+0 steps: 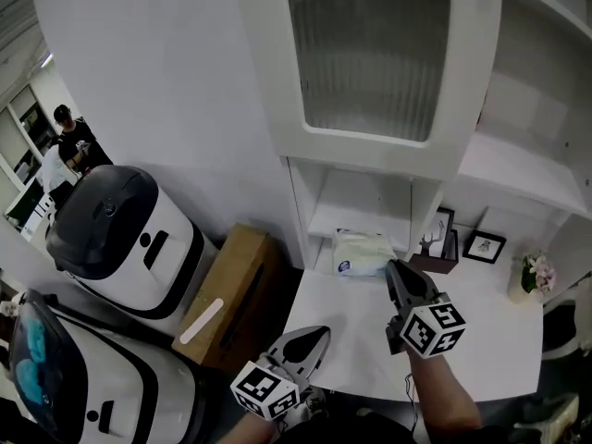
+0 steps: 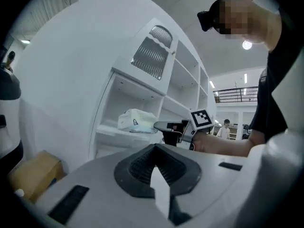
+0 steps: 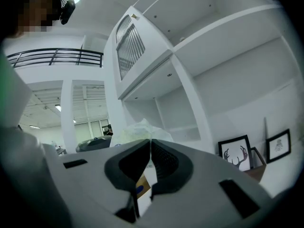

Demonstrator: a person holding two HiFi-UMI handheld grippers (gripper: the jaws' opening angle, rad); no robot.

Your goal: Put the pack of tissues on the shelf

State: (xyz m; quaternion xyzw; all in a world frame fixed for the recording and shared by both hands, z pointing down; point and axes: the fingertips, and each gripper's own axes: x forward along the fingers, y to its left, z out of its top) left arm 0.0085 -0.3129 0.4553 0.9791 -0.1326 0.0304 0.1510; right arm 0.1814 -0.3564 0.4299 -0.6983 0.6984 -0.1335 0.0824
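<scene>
Head view: pack of tissues lies on the shelf, just ahead of the right hand-held gripper.
Its jaws are closed on nothing; the left hand-held gripper, also closed, hangs over the counter.

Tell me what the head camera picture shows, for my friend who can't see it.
A white pack of tissues lies in the bottom cubby of a white shelf. The right gripper, jaws together, points at the pack from close by. The left gripper, also closed, hangs lower and to the left, away from the pack.
</scene>
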